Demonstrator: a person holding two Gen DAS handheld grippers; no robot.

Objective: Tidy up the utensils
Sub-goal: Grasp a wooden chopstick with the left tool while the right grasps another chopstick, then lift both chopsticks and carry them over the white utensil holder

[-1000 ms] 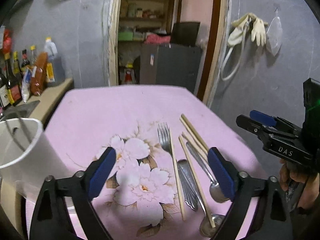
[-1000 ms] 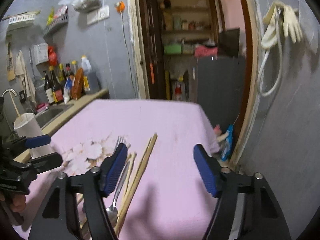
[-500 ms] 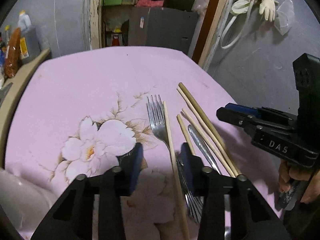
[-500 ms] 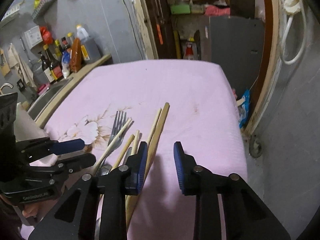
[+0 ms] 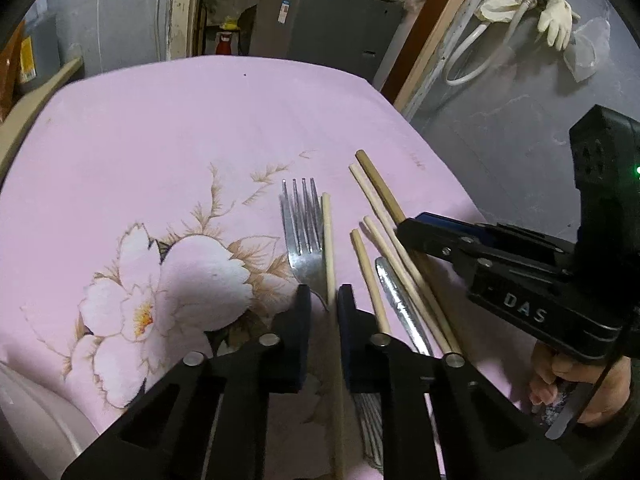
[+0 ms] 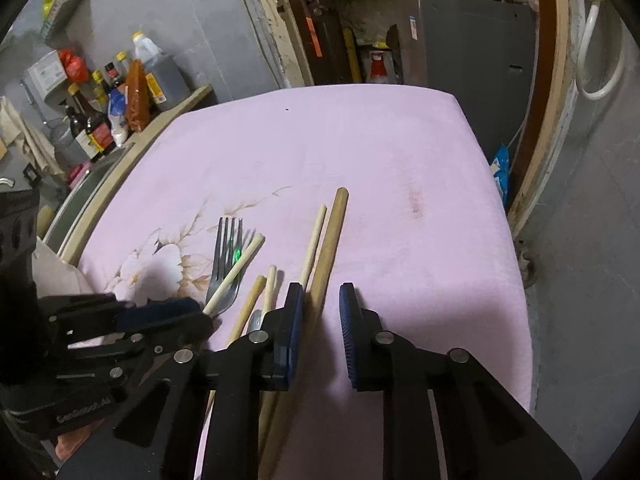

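Observation:
On the pink flowered tablecloth point(image 5: 160, 140) lie a steel fork point(image 5: 304, 236), a spoon handle point(image 5: 396, 300) and several wooden chopsticks. My left gripper point(image 5: 325, 308) is down over them and shut on a thin chopstick point(image 5: 328, 240), which runs between its pads beside the fork. In the right wrist view its tip point(image 6: 200, 316) shows that chopstick sticking out over the fork point(image 6: 228, 256). My right gripper point(image 6: 320, 300) is closing. The thick chopstick point(image 6: 330, 248) lies between its jaws close to the left pad, with a gap to the right pad.
A white container point(image 5: 24, 420) stands at the table's near left corner. Bottles point(image 6: 100, 120) crowd a counter beside a sink on the left. A grey cabinet point(image 6: 460, 40) sits in the doorway beyond the table. The table's right edge point(image 6: 516, 280) drops to a grey floor.
Both grippers have tipped down and moved in over the utensils. Their jaws went from wide apart to narrow: the left closed onto the thin chopstick, the right drew in around the thick one.

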